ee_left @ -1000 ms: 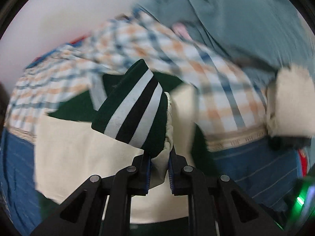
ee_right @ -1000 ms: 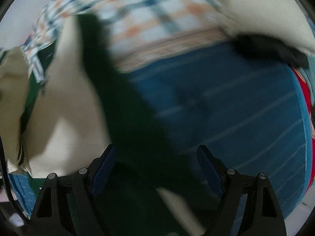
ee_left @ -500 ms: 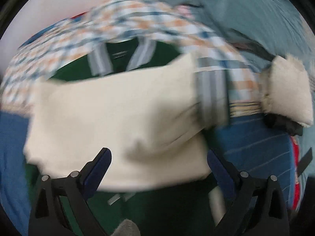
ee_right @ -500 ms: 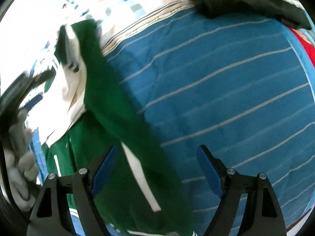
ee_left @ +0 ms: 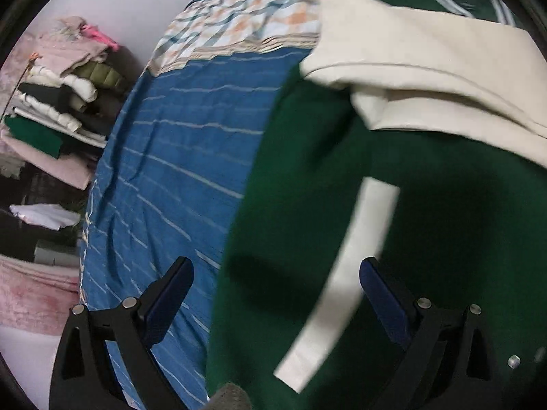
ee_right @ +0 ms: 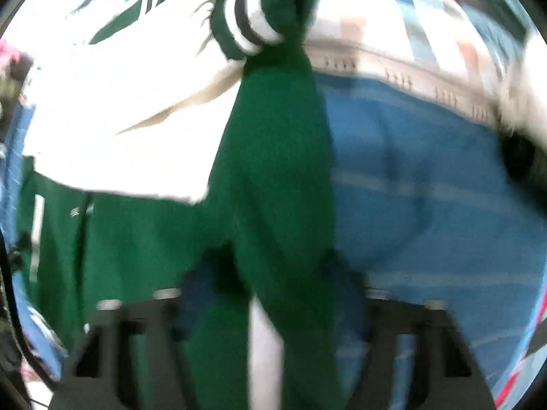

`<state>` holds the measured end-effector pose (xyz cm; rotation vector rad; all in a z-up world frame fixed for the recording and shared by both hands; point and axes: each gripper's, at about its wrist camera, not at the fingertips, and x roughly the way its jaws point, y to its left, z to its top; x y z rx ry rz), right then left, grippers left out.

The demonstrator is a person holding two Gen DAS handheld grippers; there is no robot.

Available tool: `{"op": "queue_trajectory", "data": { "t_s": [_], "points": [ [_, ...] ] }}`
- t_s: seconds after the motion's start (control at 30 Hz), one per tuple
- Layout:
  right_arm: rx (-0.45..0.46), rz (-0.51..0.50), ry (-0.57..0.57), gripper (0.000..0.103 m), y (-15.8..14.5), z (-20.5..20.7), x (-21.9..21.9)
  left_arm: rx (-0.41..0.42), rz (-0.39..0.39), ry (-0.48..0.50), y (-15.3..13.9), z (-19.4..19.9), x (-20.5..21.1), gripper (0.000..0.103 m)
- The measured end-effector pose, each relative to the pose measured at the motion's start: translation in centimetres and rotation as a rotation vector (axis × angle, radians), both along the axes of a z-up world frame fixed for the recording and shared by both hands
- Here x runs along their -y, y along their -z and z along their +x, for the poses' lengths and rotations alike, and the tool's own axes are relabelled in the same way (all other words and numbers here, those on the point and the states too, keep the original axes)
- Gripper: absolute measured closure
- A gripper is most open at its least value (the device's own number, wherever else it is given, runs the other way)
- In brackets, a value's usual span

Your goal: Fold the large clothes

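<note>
A green jacket (ee_left: 307, 239) with cream sleeves (ee_left: 427, 68) lies on a bed with a blue striped sheet (ee_left: 177, 171). A white stripe (ee_left: 345, 280) runs across the green body. My left gripper (ee_left: 273, 294) is open and empty, above the jacket's left edge. In the blurred right wrist view the jacket (ee_right: 273, 188) lies with a cream sleeve (ee_right: 119, 119) folded across it and a striped cuff (ee_right: 246, 24) at the top. My right gripper (ee_right: 273, 297) is open over the jacket's right edge, holding nothing.
A checked blanket (ee_left: 246, 24) lies at the head of the bed. A stack of folded clothes (ee_left: 58, 102) sits on shelves left of the bed. A cream and dark garment (ee_right: 526, 109) lies at the right edge of the bed.
My left gripper let go of the striped cuff, opened, and swung to the jacket's left edge. The cream sleeve now lies folded across the body. My right gripper stayed open and shifted over the jacket.
</note>
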<state>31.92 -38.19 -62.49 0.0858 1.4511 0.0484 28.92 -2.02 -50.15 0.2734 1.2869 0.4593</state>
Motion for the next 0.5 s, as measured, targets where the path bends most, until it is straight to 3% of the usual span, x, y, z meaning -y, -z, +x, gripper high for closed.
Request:
{"op": "queue_trajectory", "data": {
  "t_s": [0.07,0.13,0.2,0.23,0.3,0.4,0.5],
  "points": [
    [0.024,0.091,0.122,0.066,-0.4,0.5,3.0,-0.007,-0.006,-0.026,0.9,0.1,-0.8,0.004],
    [0.014,0.165,0.323,0.066,0.2,0.1,7.5,-0.021,-0.036,-0.051,1.7,0.0,-1.8,0.004],
    [-0.023,0.196,0.515,0.068,2.2,-1.3,11.9,-0.028,-0.063,-0.063,2.2,0.1,-2.2,0.004],
    [-0.057,0.272,0.586,0.068,3.6,-2.0,13.4,-0.027,-0.068,-0.062,2.1,0.1,-2.2,0.004],
    [-0.069,0.269,0.557,0.067,3.2,-1.8,13.4,-0.03,-0.069,-0.059,1.8,0.1,-2.1,0.004],
    [-0.075,0.138,0.479,0.055,0.2,-1.7,11.6,-0.016,-0.08,-0.062,0.3,-0.5,-2.3,0.004],
    [-0.035,0.182,0.457,0.054,-3.6,-3.5,9.4,0.004,-0.071,-0.067,-1.3,-1.6,-2.7,0.004]
  ]
}}
